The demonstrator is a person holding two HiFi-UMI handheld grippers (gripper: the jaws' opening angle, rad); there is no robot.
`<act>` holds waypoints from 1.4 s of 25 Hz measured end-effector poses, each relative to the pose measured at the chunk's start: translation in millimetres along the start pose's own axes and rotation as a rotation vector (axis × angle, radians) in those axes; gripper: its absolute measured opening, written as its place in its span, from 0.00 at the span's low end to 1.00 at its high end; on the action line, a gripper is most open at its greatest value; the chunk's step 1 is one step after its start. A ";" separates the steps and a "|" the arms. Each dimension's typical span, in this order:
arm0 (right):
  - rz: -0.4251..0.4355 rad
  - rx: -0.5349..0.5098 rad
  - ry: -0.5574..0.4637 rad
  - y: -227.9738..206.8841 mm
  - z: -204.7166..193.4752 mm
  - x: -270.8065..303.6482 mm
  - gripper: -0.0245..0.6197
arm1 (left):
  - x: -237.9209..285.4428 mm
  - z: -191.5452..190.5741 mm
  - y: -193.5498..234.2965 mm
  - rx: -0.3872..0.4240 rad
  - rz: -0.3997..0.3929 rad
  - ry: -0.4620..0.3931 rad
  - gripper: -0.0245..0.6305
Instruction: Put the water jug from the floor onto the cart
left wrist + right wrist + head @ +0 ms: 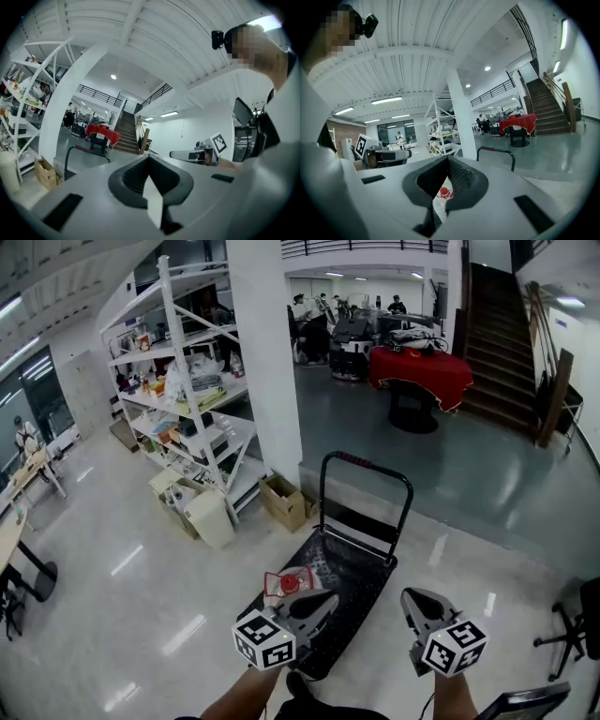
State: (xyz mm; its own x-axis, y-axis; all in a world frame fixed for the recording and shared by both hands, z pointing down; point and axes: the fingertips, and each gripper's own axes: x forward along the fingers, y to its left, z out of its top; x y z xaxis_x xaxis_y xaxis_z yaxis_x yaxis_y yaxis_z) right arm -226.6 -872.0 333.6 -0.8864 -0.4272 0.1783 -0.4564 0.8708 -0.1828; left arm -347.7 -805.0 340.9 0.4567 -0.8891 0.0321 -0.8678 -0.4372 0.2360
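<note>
Water jug (286, 584) with a red cap appears to stand on the black cart (366, 563), near its left edge. Left gripper (328, 599) and right gripper (411, 598) hover close by, fingers clenched on nothing. Placing looks done; next comes backing away without nudging it

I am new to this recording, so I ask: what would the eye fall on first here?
A black cart stands mid-floor, with a red-capped jug at its near left edge. Nearest the camera, the left tongs and the right tongs are both shut and empty. Far behind, a red table stands beside the stairs.
</note>
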 end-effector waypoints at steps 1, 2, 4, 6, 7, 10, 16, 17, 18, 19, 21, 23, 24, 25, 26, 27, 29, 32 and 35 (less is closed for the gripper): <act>0.000 -0.011 0.000 -2.0 -2.6 -21.3 0.04 | 3.7 -2.7 -18.3 0.003 0.000 0.005 0.04; -0.001 -0.014 -0.002 -3.7 -5.9 -41.7 0.04 | 6.8 -6.0 -35.7 0.001 0.001 0.009 0.04; -0.005 0.008 -0.006 -7.5 -13.7 -78.9 0.04 | 11.1 -14.5 -69.1 -0.018 0.001 0.019 0.04; -0.017 0.037 -0.010 -9.6 -20.3 -109.2 0.04 | 11.9 -22.7 -100.2 -0.020 -0.003 0.043 0.04; -0.020 0.045 -0.013 -8.2 -22.6 -121.3 0.04 | 10.6 -25.2 -113.8 -0.011 -0.007 0.057 0.04; -0.027 0.036 -0.026 1.3 -26.2 -150.9 0.04 | 3.0 -27.5 -147.2 0.013 -0.021 0.067 0.04; -0.099 0.006 -0.043 40.6 -36.3 -196.9 0.04 | -36.2 -34.2 -190.7 0.055 -0.051 0.058 0.04; -0.116 0.002 -0.047 51.4 -39.3 -204.6 0.04 | -49.1 -35.9 -196.9 0.061 -0.060 0.053 0.04; -0.135 -0.001 -0.051 62.8 -43.5 -213.1 0.04 | -63.4 -38.5 -203.0 0.067 -0.065 0.048 0.04; -0.157 0.000 -0.054 74.1 -48.5 -221.9 0.04 | -78.1 -41.9 -208.6 0.074 -0.069 0.046 0.04; -0.200 0.006 -0.057 97.6 -59.6 -238.3 0.04 | -107.0 -48.4 -218.2 0.079 -0.080 0.044 0.04; -0.233 0.013 -0.050 123.8 -73.6 -252.3 0.04 | -136.3 -55.7 -227.3 0.067 -0.099 0.038 0.04; -0.247 0.020 -0.044 137.5 -80.7 -258.4 0.04 | -150.7 -59.8 -230.9 0.057 -0.106 0.037 0.04; -0.257 0.028 -0.039 151.7 -86.4 -264.1 0.04 | -164.5 -63.7 -234.3 0.045 -0.111 0.037 0.04; -0.262 0.033 -0.036 166.2 -90.5 -269.6 0.04 | -177.7 -67.1 -238.3 0.030 -0.117 0.038 0.04; -0.267 0.033 -0.036 180.3 -93.2 -275.4 0.04 | -190.1 -70.2 -243.5 0.014 -0.125 0.038 0.04; -0.278 0.027 -0.036 205.5 -97.7 -289.0 0.04 | -212.8 -76.8 -257.5 -0.006 -0.144 0.043 0.04; -0.281 0.035 -0.034 241.9 -105.7 -314.4 0.04 | -243.8 -85.5 -281.8 -0.017 -0.154 0.054 0.04; -0.270 0.034 -0.041 275.8 -114.4 -342.7 0.04 | -267.8 -89.6 -310.3 -0.016 -0.158 0.050 0.04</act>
State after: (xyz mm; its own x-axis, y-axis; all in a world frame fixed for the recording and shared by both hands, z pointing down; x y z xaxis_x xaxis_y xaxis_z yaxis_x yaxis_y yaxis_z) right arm -39.9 -457.6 332.7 -0.7346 -0.6526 0.1856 -0.6780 0.7160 -0.1662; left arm -183.2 -419.1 346.1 0.5965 -0.8015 0.0419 -0.7817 -0.5683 0.2569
